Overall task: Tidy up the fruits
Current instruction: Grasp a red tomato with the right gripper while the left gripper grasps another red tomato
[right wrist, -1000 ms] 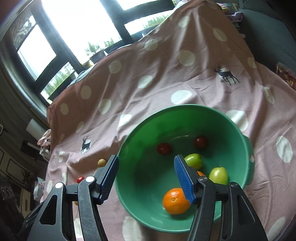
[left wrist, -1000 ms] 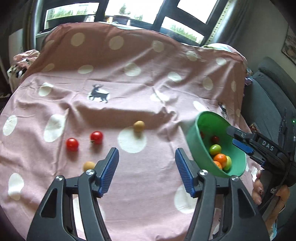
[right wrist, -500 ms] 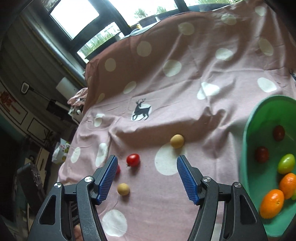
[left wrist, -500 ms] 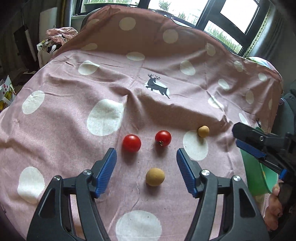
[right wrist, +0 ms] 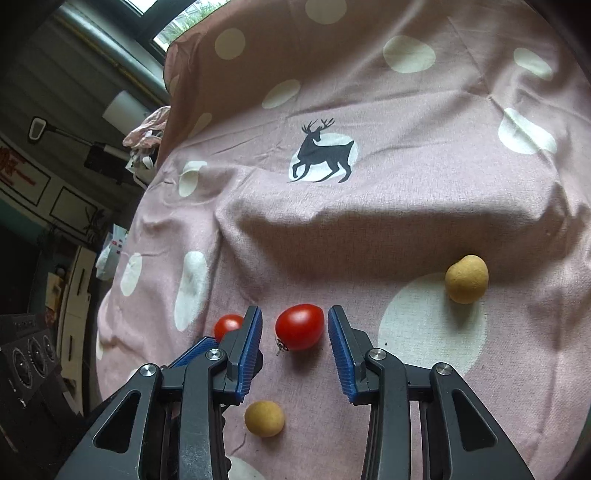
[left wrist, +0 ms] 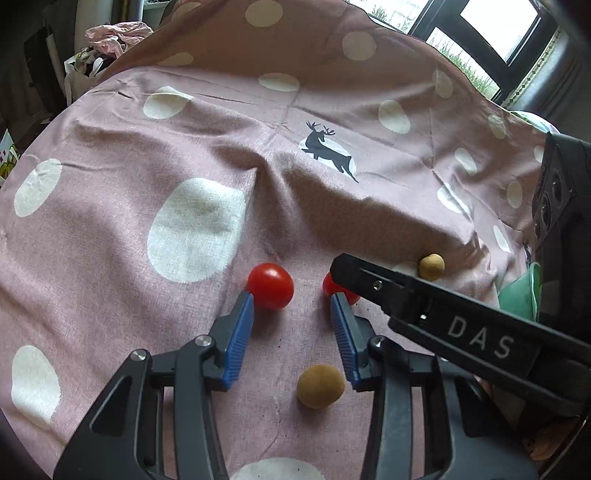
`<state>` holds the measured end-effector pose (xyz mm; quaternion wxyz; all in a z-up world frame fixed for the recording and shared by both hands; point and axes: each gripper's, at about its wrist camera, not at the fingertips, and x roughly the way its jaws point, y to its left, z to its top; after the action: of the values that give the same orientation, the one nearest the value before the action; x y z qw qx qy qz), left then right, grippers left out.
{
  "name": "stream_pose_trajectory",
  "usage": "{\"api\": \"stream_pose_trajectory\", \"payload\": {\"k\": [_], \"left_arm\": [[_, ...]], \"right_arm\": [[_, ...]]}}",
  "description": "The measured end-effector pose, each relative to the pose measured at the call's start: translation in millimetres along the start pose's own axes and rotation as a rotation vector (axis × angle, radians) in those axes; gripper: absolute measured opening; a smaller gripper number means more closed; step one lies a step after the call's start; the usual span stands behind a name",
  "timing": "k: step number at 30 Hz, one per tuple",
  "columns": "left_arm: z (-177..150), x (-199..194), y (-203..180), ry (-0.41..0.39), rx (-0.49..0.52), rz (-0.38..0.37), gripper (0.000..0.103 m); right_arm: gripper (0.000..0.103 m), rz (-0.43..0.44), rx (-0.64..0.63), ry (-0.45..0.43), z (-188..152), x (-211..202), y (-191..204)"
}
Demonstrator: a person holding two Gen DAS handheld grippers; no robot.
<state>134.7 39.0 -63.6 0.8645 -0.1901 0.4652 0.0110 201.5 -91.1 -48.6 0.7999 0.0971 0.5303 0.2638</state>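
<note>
"DAS" on right gripper (left wrist: pixel 476 338)

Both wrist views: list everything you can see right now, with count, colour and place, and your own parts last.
tomatoes: 2, red, on the cloth; one between the right jaws, one at the left gripper's left fingertip
round fruits: 2, tan; one far right on a white dot, one near, under the grippers
bowl: 1, green, only a sliver at the right edge of the left wrist view
cloth: 1, pink with white dots and black deer prints, covering the surface
windows: dark frames, behind the cloth
left gripper: 1, black with blue pads, open, low over the cloth
right gripper: 1, black with blue pads, open around a tomato
</note>
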Motion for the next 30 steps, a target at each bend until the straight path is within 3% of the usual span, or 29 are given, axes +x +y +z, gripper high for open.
{"api": "stream_pose_trajectory", "payload": {"k": [2, 9, 11, 13, 21, 30], "left_arm": [[0, 3, -1, -0.004, 0.012, 0.017, 0.034], [0, 4, -1, -0.015, 0.011, 0.014, 0.029], [2, 6, 4, -0.011, -0.021, -0.004, 0.014], [4, 6, 8, -0.013, -0.046, -0.006, 0.009], [4, 2, 10, -0.019, -0.058, -0.008, 0.008], [8, -7, 11, -0.027, -0.074, -0.039, 0.009]], "right_arm": [[0.037, -0.015, -0.009, 0.007, 0, 5, 1], [0.033, -0.01, 0.002, 0.004, 1, 10, -3], [0.033, -0.01, 0.001, 0.006, 0, 9, -3], [0.033, 0.002, 0.013, 0.01, -1, 9, -4], [0.033, 0.007, 0.04, -0.003, -3, -3, -9], [0.033, 0.0, 0.097, -0.091, -26, -57, -26]]}}
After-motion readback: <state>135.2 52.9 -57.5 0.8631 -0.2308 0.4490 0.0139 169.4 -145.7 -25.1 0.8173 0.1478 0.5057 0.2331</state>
